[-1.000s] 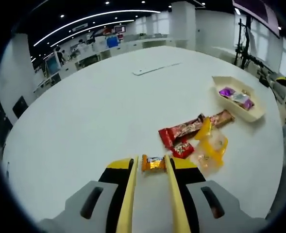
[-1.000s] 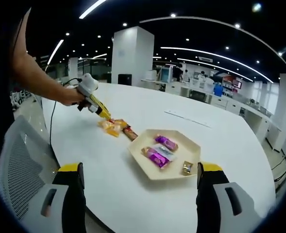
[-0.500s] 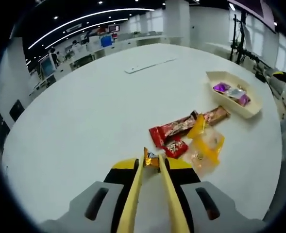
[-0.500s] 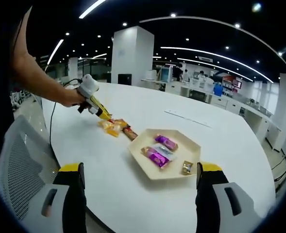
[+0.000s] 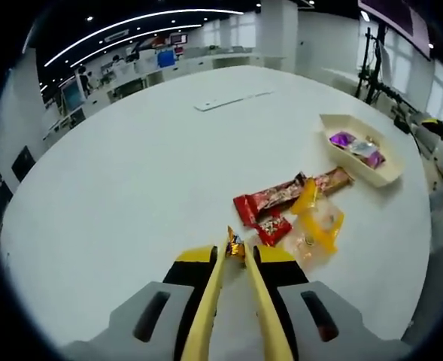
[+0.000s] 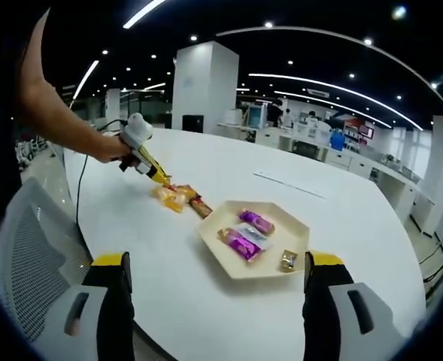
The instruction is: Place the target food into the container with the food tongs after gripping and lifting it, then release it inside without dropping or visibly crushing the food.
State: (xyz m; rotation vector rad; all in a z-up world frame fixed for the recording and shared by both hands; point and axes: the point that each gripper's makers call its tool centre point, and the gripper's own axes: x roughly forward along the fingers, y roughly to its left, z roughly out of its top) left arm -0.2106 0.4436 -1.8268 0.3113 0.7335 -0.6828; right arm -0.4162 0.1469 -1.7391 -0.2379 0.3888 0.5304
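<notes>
My left tongs (image 5: 235,254) pinched nearly closed on the small gold candy (image 5: 235,244) just off the bench (image 5: 131,165), grip done, carry past the loose snack pile (image 5: 292,210) to the tray (image 5: 334,125) and release left, my right tongs (image 6: 213,301) wide open and empty near tray

The tong tips of the left hand-held gripper (image 5: 235,254) are covering most of the small gold candy (image 5: 235,244), so its wrapper print isn't readable (way too tiny). In the right gripper view the snack pile (image 6: 180,197) is blurring together, and the desk (image 6: 229,316) is getting cut off at the bottom.
</notes>
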